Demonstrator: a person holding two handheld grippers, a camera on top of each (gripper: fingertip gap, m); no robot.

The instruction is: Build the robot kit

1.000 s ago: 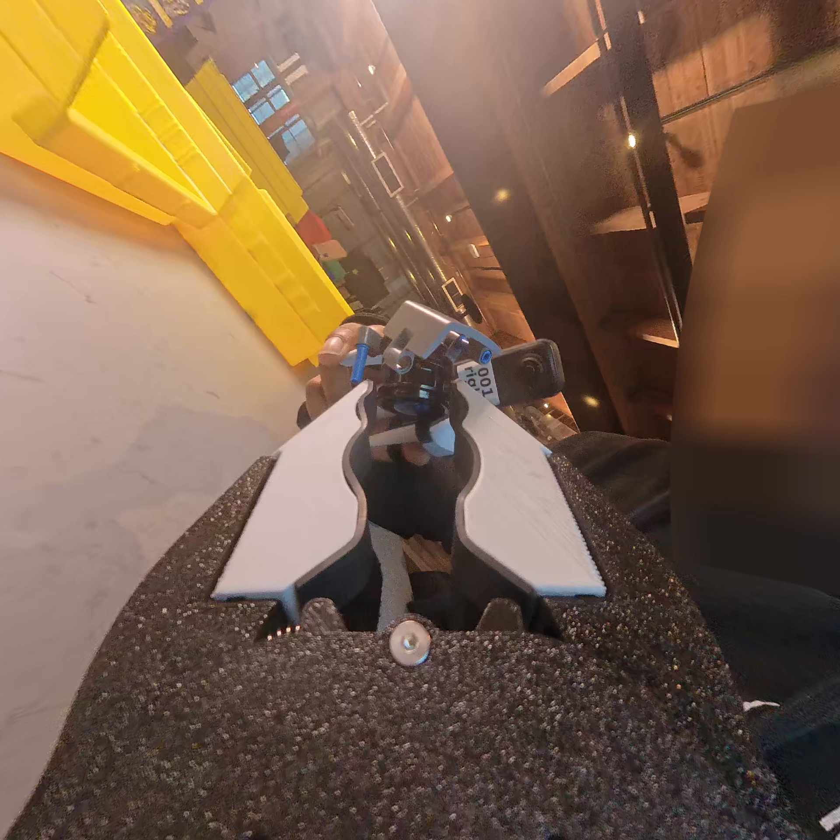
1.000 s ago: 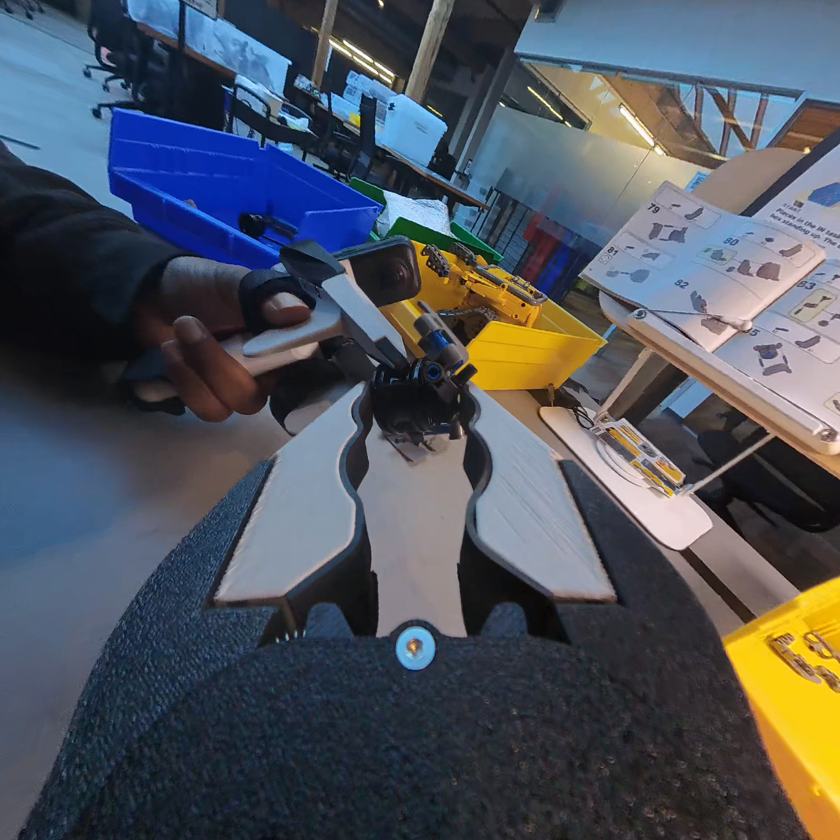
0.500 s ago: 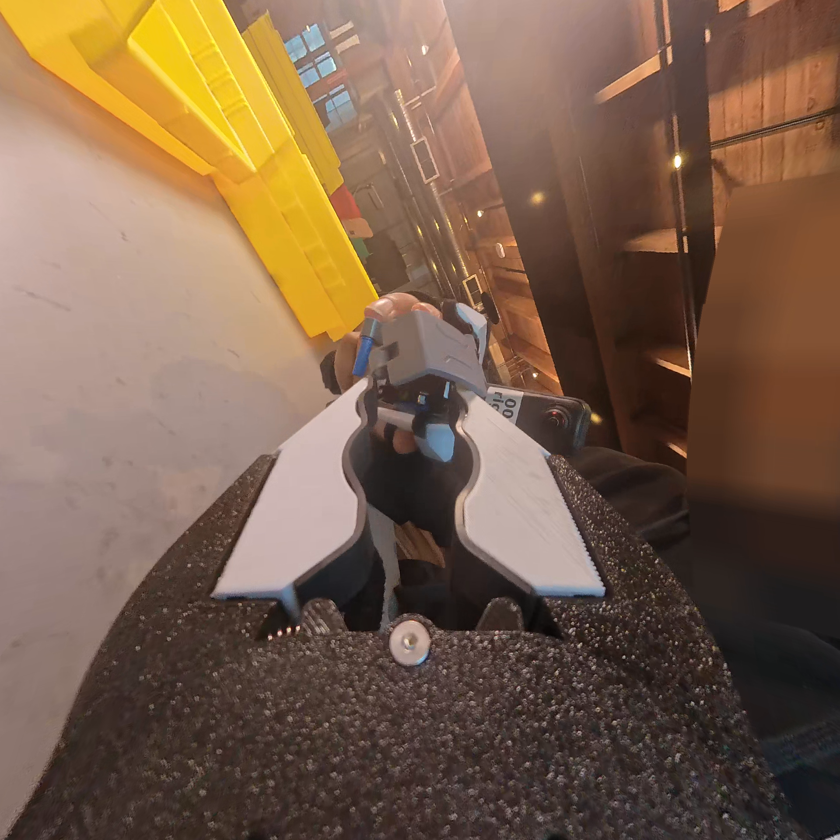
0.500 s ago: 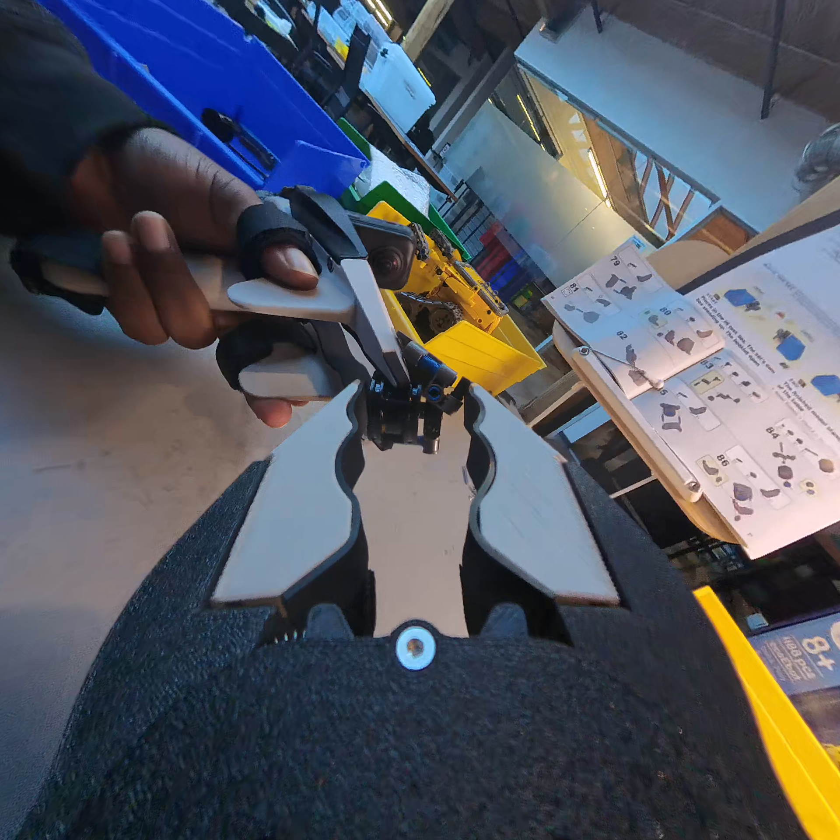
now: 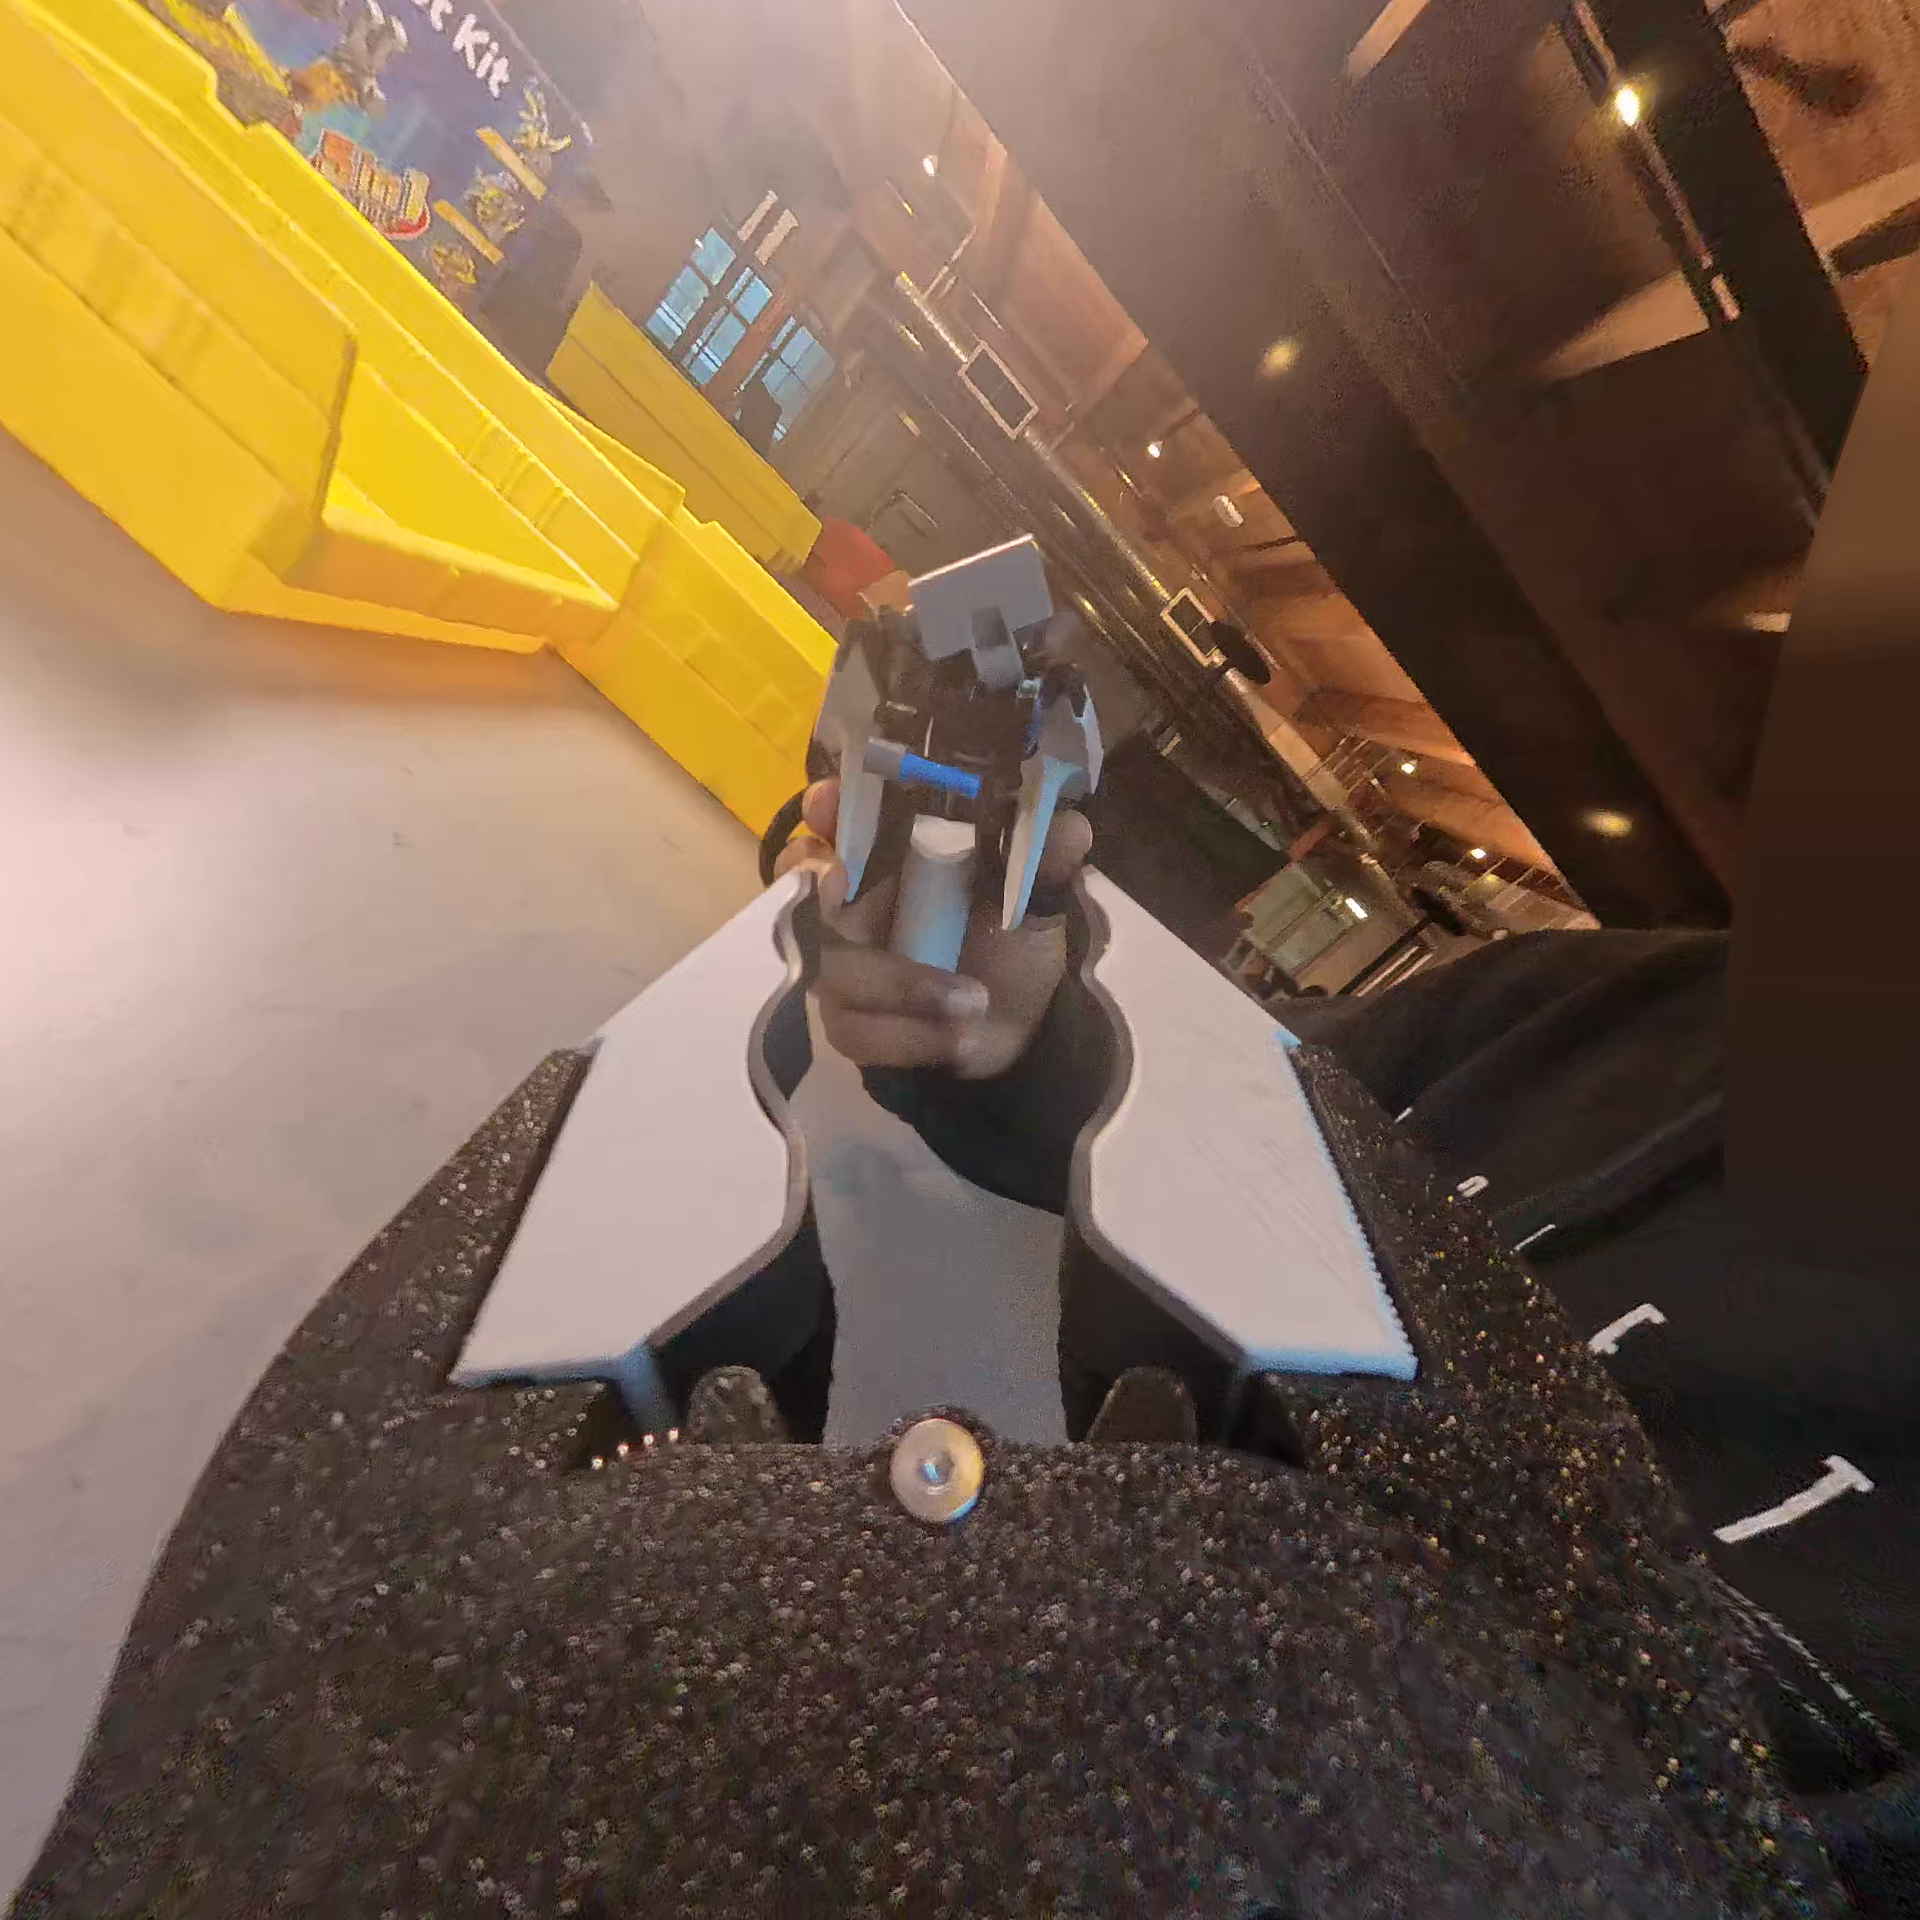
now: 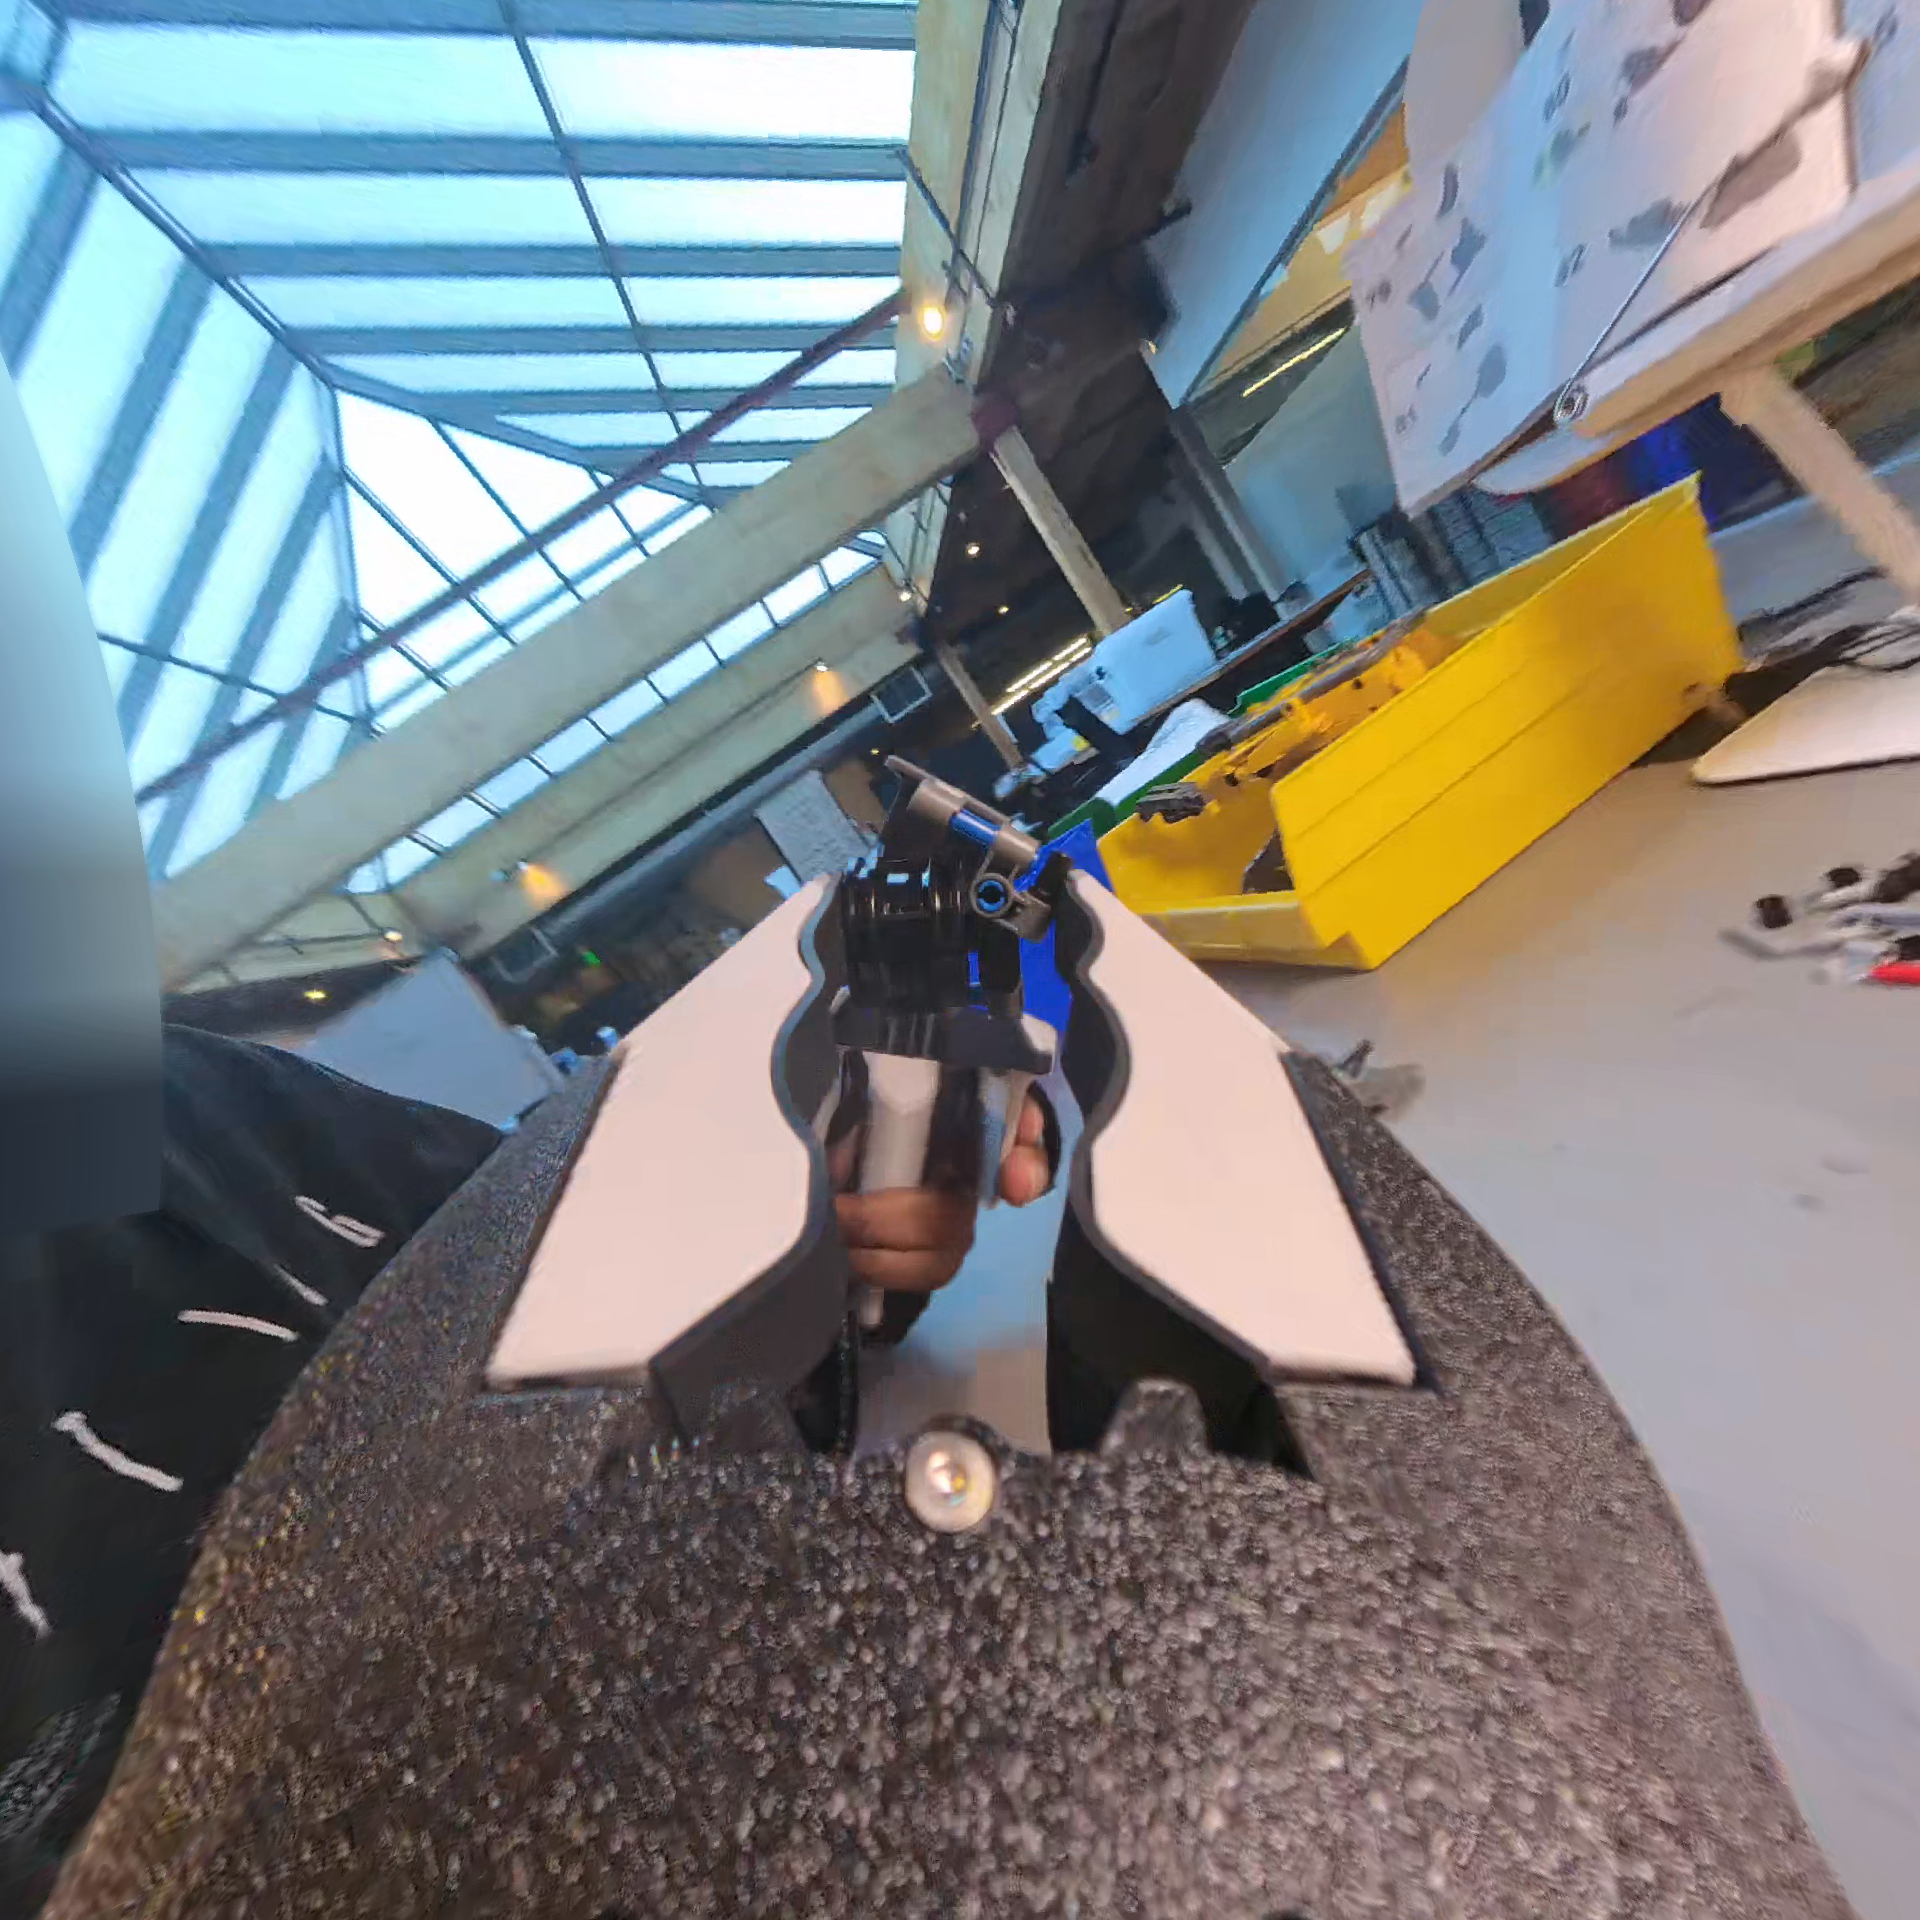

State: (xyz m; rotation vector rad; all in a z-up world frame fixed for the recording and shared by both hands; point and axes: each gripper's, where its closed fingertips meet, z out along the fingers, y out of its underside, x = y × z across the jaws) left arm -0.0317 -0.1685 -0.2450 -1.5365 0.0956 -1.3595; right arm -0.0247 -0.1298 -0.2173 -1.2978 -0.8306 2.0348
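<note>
Near the yellow bins (image 5: 416, 499) on the table (image 5: 312, 987), the left tongs (image 5: 945, 883) stand apart and grip nothing, just short of the small grey, black and blue brick assembly (image 5: 971, 665), which the right tongs (image 6: 951, 894) clamp in the air.

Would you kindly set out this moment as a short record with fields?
Right gripper: jaws flank and seem to clamp a small black, grey and blue brick assembly.
Left gripper: tips point at that assembly; whether it grips cannot be told.
Surface: grey table.
Nearby: yellow plastic bin; open instruction booklet on a stand; loose small parts on the table.
</note>
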